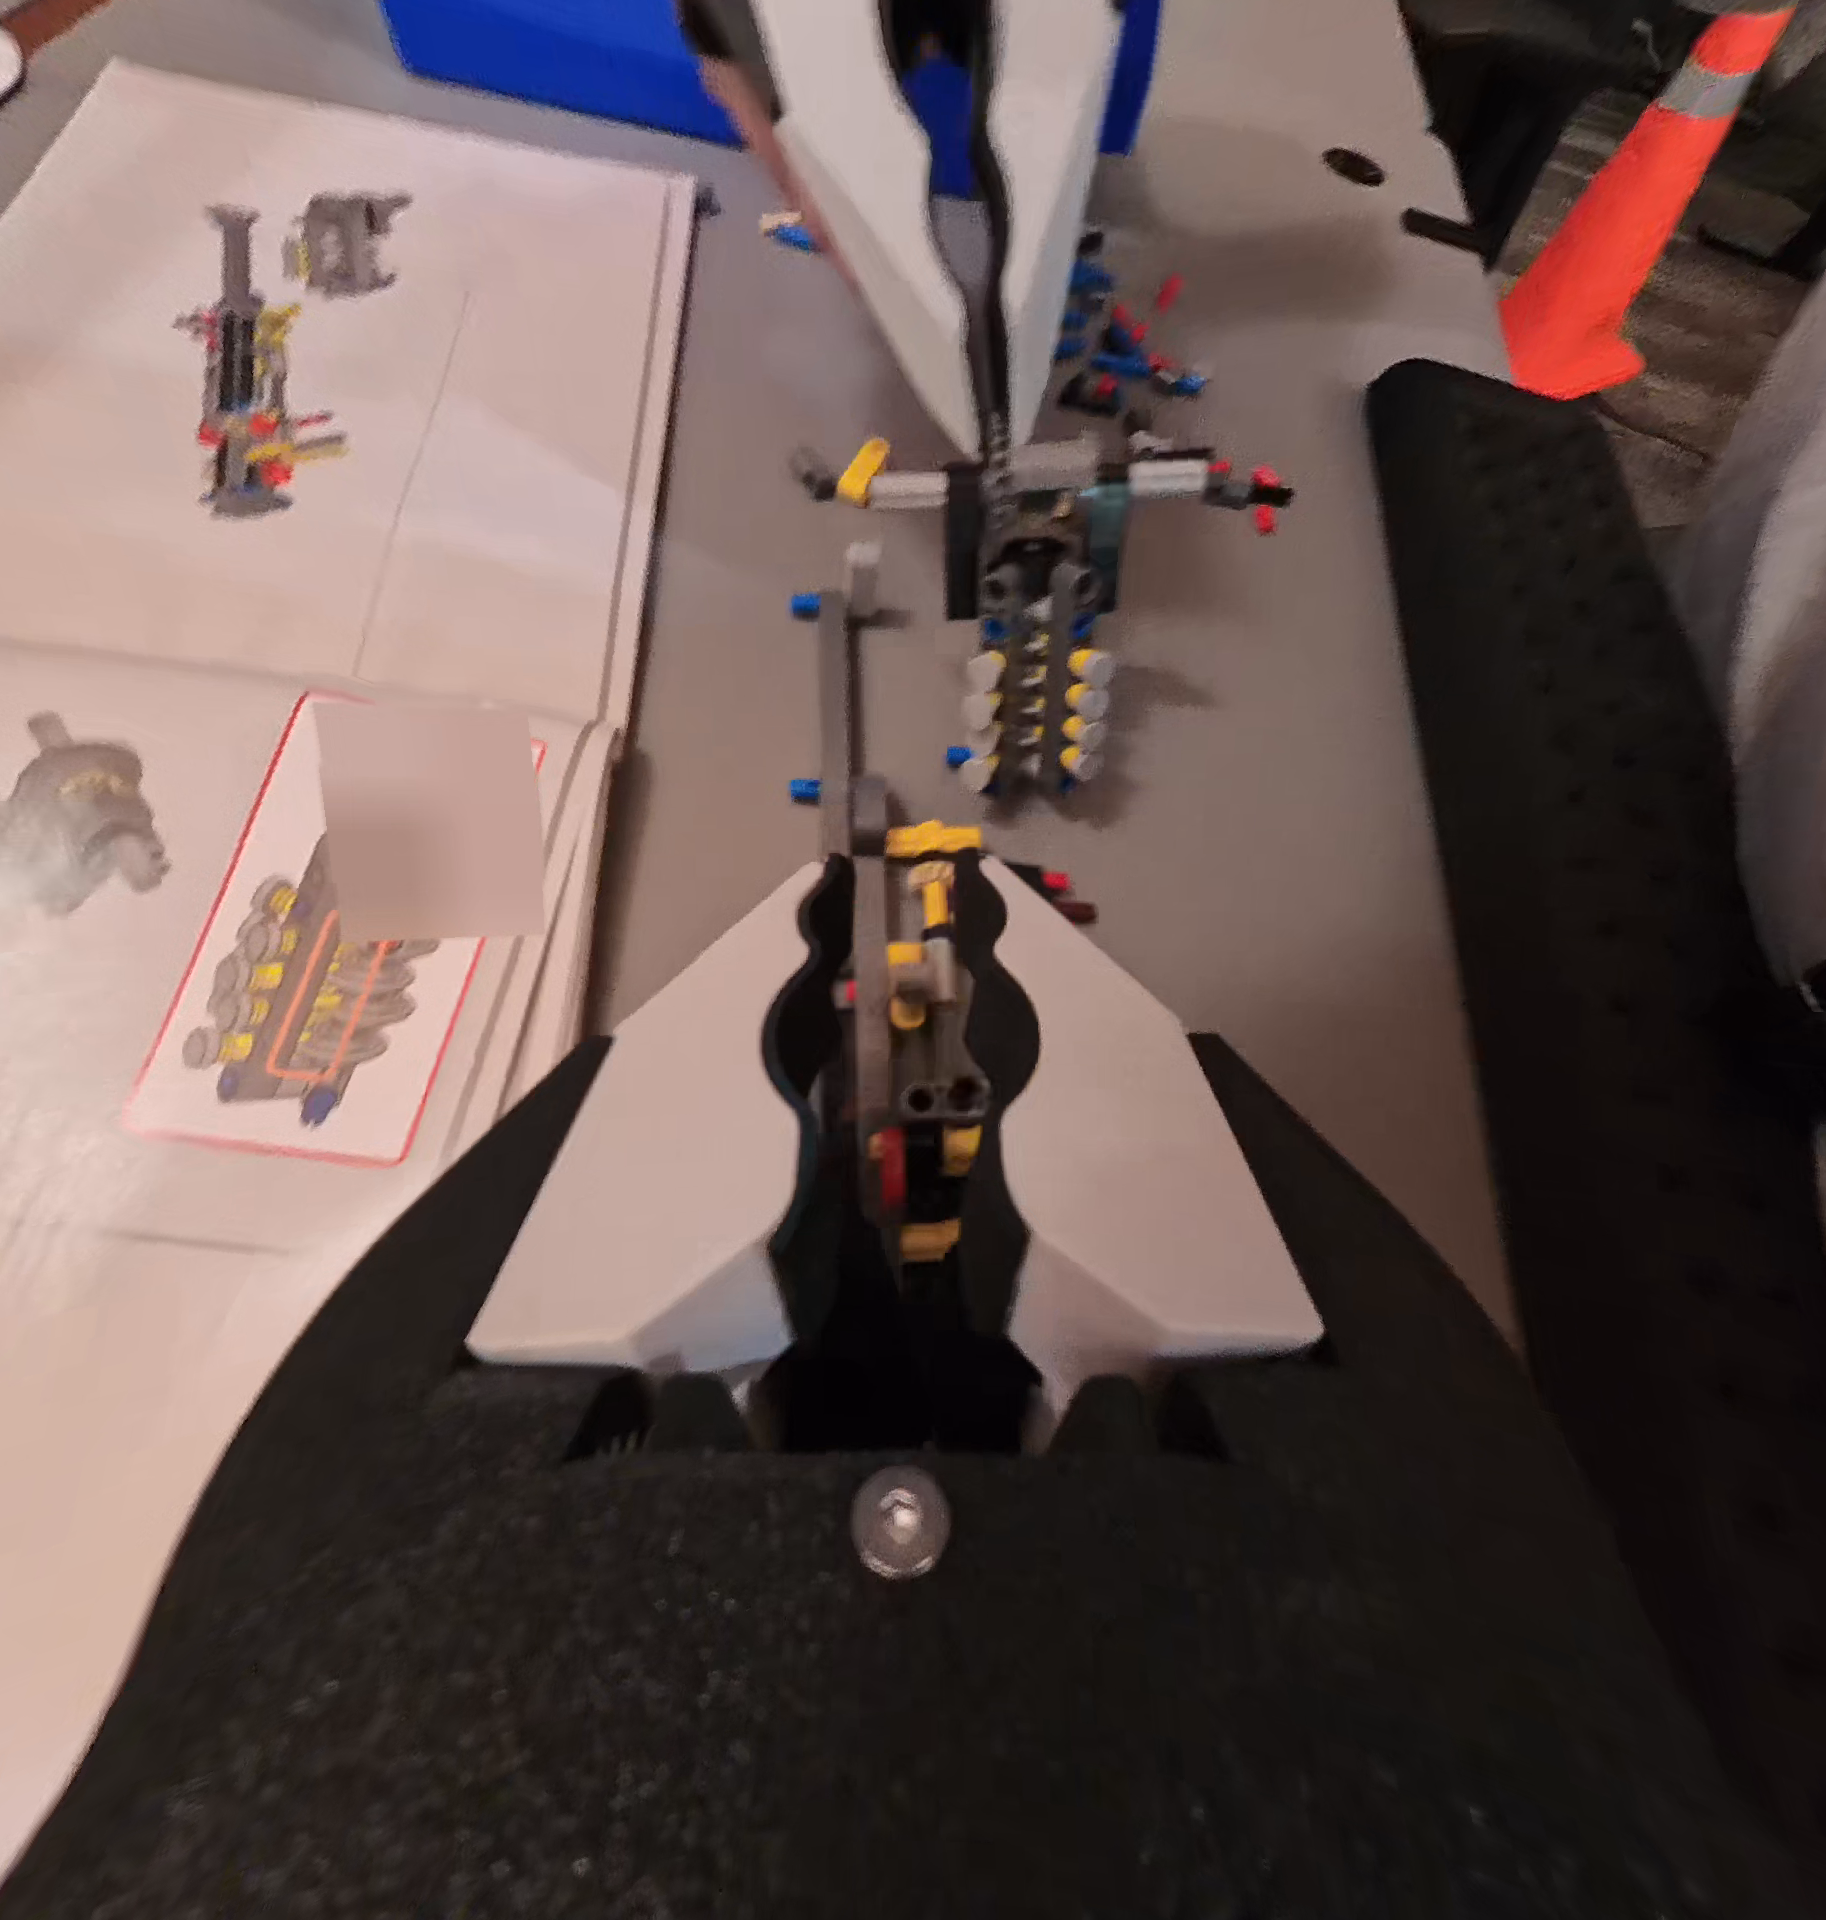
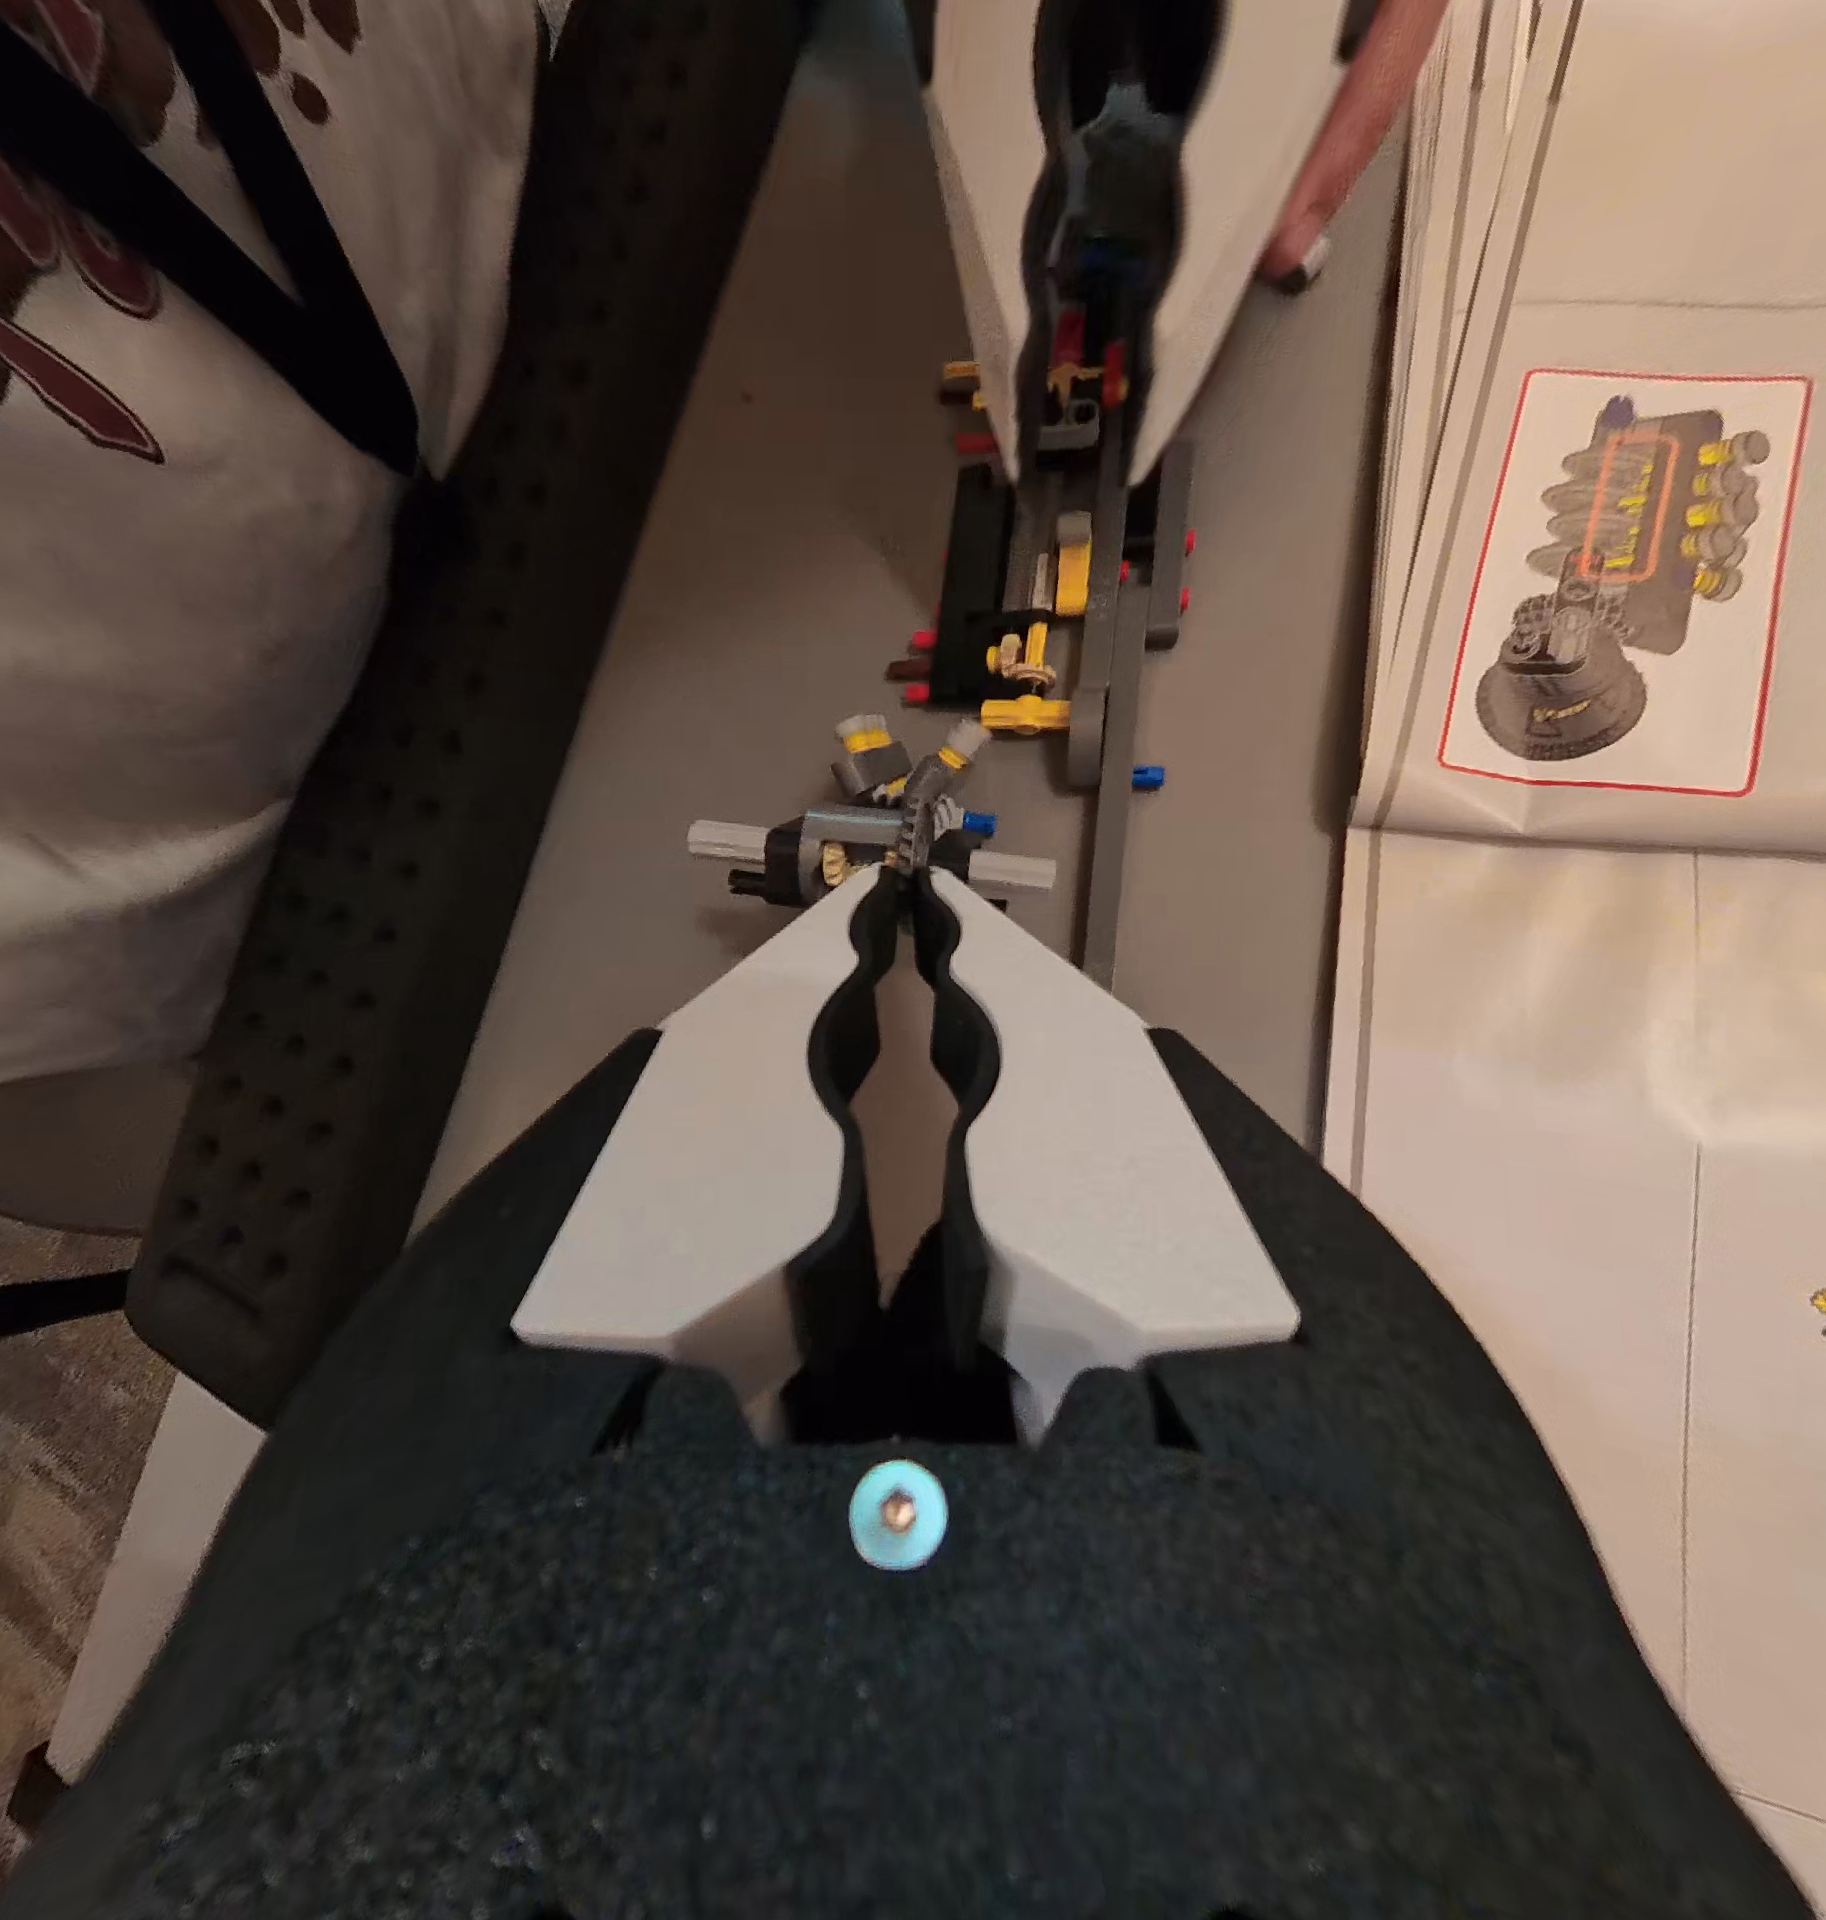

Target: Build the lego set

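My left gripper (image 1: 904,862) is shut on a long grey lego chassis (image 1: 839,707) with yellow, red and black parts; its grey beam sticks out ahead over the grey table (image 1: 1252,935). My right gripper (image 1: 992,436) comes in from the far side, shut on the top of the engine assembly (image 1: 1034,707), which has rows of white and yellow cylinders and a grey cross axle. In the right wrist view my right gripper (image 2: 898,883) pinches the engine assembly (image 2: 836,836) at a grey toothed part. Beyond it my left gripper (image 2: 1075,457) holds the chassis (image 2: 1106,727). The two assemblies lie side by side, close together.
An open instruction booklet (image 1: 317,520) covers the table's left side and shows in the right wrist view (image 2: 1615,987). A pile of loose blue, red and black pins (image 1: 1127,353) lies behind the engine. A blue box (image 1: 545,62), an orange cone (image 1: 1636,208) and a black chair back (image 1: 1615,831) stand around. The grippers' ends are close to 10 cm from one another.
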`<action>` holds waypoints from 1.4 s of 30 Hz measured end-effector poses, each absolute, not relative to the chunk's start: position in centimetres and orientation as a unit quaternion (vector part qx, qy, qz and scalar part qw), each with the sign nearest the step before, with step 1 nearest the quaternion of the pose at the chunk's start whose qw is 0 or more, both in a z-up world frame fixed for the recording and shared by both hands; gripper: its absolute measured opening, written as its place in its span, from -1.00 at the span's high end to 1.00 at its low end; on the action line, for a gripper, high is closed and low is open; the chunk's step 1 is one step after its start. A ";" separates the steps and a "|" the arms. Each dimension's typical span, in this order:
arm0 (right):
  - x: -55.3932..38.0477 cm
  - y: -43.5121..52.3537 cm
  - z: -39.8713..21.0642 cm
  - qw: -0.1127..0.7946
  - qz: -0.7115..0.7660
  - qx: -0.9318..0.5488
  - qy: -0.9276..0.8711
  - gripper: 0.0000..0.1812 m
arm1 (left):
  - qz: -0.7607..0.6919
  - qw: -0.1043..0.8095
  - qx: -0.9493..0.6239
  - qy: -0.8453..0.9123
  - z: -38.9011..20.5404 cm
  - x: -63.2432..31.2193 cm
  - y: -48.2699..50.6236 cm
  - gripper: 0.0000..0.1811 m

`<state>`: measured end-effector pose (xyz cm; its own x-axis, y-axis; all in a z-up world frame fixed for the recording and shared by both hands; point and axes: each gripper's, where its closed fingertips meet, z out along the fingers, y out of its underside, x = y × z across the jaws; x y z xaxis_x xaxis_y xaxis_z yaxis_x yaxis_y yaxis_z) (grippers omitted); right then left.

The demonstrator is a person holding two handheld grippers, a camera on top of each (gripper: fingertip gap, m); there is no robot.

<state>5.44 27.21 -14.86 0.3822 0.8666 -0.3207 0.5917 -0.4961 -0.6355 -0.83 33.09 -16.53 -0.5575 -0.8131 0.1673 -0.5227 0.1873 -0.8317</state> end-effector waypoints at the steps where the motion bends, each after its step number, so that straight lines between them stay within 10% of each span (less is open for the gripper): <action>1: 5.4 27.1 -14.9 0.217 0.324 -0.802 -0.452 0.99 | -0.455 0.163 -0.435 0.760 -16.4 -0.7 32.6 0.84; 11: 6.5 23.4 -19.0 0.129 0.241 -0.853 -0.445 0.98 | -0.351 0.148 -0.398 0.835 -18.7 0.6 29.3 0.81; 42: 5.3 22.4 -19.7 0.230 0.222 -0.855 -0.408 0.98 | -0.368 0.081 -0.372 0.848 -19.5 0.3 26.1 0.90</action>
